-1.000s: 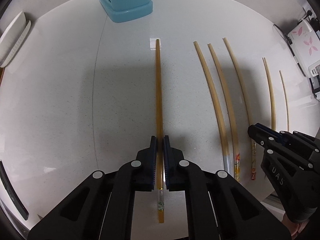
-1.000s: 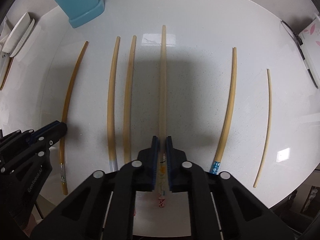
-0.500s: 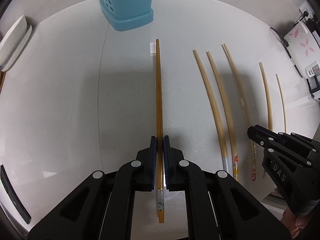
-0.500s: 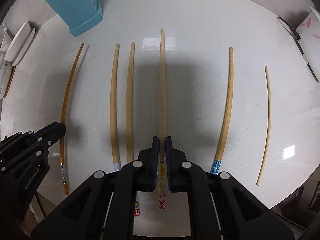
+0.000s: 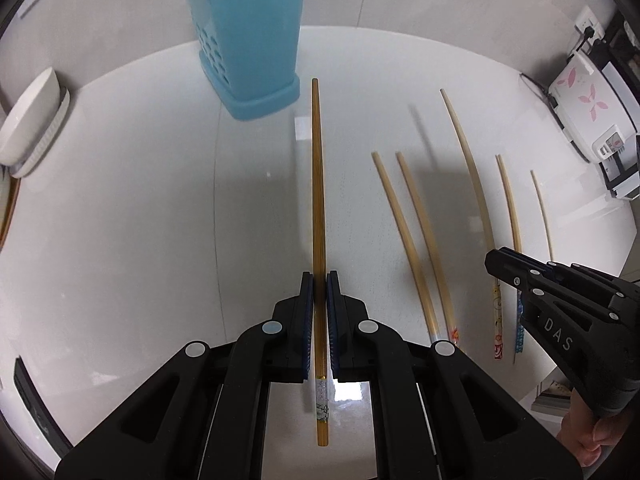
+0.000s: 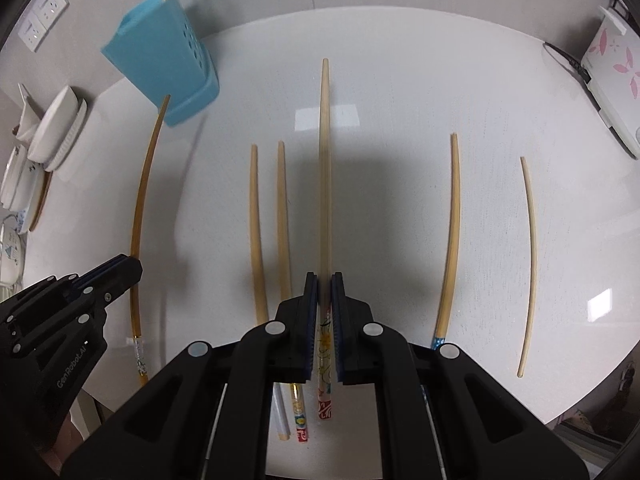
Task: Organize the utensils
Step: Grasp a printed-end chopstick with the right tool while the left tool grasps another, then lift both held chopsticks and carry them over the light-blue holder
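My left gripper is shut on a dark amber chopstick near its patterned end, lifted off the white table. Its tip points toward the blue perforated utensil holder, which has chopsticks standing in it. My right gripper is shut on a pale chopstick with a red and yellow patterned end, also raised. Several more chopsticks lie in a row on the table: a pair left of the right gripper, and two to its right. The right gripper shows at the left wrist view's right edge.
White dishes are stacked at the table's left edge beyond the holder. A white appliance with pink flower marks and its cable sit at the right edge. The table's near edge runs just under both grippers.
Both grippers have risen and tilted up, each lifting its chopstick off the table. The blue holder and its contents have come further into view.
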Available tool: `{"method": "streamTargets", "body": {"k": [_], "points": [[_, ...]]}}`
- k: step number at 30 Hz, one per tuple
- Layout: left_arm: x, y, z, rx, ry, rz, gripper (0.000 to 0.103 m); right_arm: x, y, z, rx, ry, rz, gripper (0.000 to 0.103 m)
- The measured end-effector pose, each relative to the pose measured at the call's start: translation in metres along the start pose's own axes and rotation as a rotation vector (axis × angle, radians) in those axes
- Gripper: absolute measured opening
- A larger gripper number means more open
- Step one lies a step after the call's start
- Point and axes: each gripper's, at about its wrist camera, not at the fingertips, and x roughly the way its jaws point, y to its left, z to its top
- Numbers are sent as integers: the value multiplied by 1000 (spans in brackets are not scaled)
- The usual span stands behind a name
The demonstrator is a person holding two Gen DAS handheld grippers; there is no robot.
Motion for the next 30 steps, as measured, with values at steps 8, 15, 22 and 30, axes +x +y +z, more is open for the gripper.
{"method": "streamTargets", "body": {"k": [8,15,22,30], "points": [[-30,-3,16,30,-95,-5,6,-29,-1,10,24,-86,40,6],[-52,-1,37,40,-169,-16,6,-44,6,20,41,-149,65,6],[-68,4,54,28,-221,-16,6,-61,17,37,39,-220,89,6],[-84,19,69,-9,-284,-27,6,-77,33,56,23,-277,107,6]]}}
